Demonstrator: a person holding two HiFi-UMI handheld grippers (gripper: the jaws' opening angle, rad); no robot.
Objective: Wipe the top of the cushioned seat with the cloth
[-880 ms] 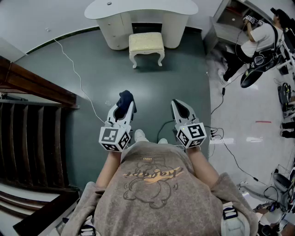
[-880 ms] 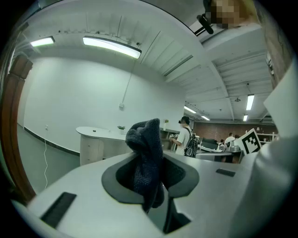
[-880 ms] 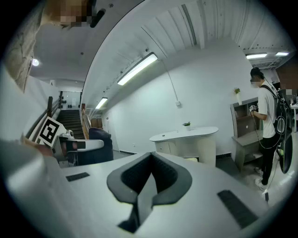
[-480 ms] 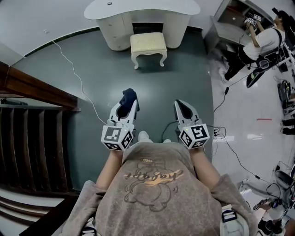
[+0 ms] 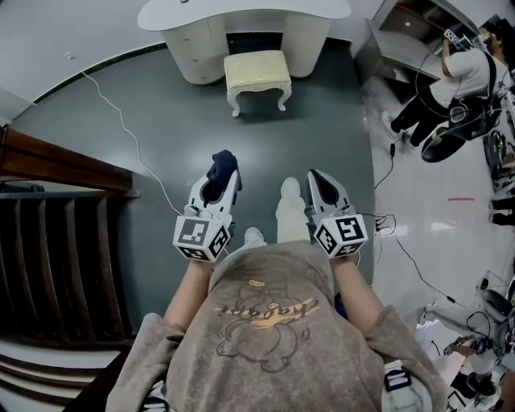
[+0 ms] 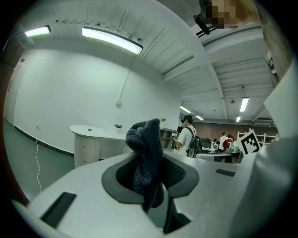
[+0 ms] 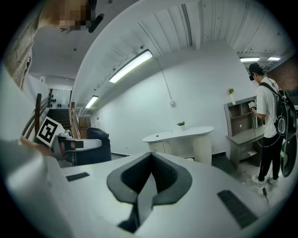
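A cream cushioned seat [image 5: 257, 72] with curved white legs stands on the dark floor ahead, in front of a white curved desk [image 5: 241, 16]. My left gripper [image 5: 225, 173] is shut on a dark blue cloth [image 5: 222, 166], which bunches out past its tips; the cloth [image 6: 145, 160] fills the jaws in the left gripper view. My right gripper [image 5: 316, 177] is shut and holds nothing, level with the left one. Both are well short of the seat. The desk [image 7: 179, 135] shows far off in the right gripper view.
A dark wooden stair rail [image 5: 56, 165] runs along the left. A white cable [image 5: 129, 137] trails across the floor. At the right stands a person [image 5: 451, 80] by grey shelves [image 5: 402, 40], with cables [image 5: 394, 241] on the pale floor. My shoe [image 5: 290, 193] is forward between the grippers.
The seat and desk have drawn a little nearer as I walk. One foot has stepped forward between the grippers. Both grippers keep their hold and spacing.
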